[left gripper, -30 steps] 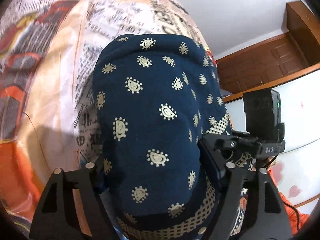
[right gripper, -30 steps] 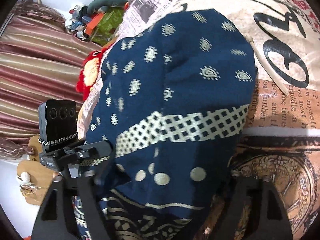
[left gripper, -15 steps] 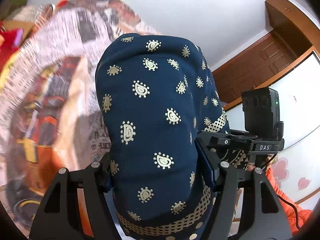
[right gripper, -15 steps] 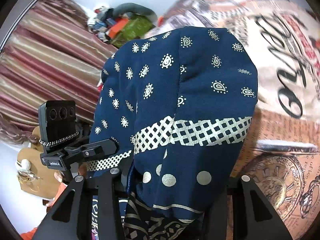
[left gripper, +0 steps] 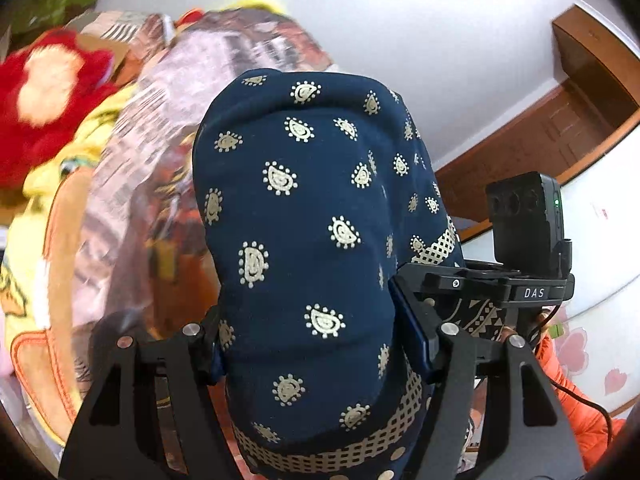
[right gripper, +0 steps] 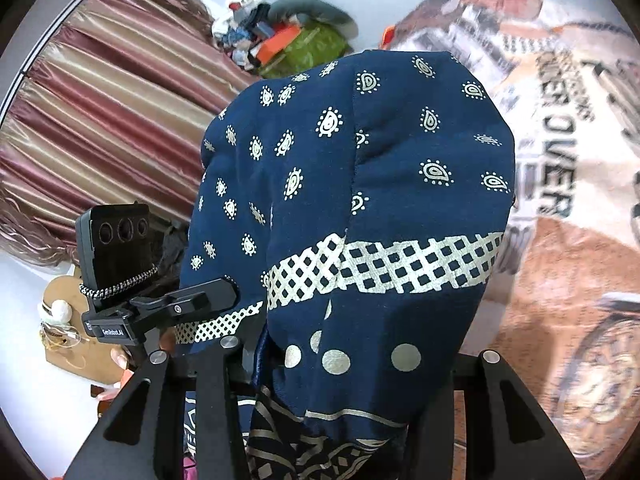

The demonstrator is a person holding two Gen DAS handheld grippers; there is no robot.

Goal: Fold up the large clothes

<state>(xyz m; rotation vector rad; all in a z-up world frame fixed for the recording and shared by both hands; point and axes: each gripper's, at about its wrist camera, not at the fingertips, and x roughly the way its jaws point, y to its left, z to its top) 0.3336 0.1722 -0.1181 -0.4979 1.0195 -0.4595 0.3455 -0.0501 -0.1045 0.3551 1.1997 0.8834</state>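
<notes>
Navy paisley-print cotton garment (left gripper: 304, 248) bunched between both grippers, raised above printed bedspread (right gripper: 560, 264) | left gripper (left gripper: 316, 344) clamped on it; right gripper (right gripper: 352, 356), jaws just narrowed, pinching it | step: lifting | next: likely spread flat.

Garment (left gripper: 304, 240): navy, cream paisley motifs, cream lattice band, cream dots below. Bedsheet (right gripper: 560, 208): newsprint pattern, orange-brown patches. Curtain (right gripper: 104, 112): maroon and beige stripes. Plush toy (left gripper: 44, 92): red.
</notes>
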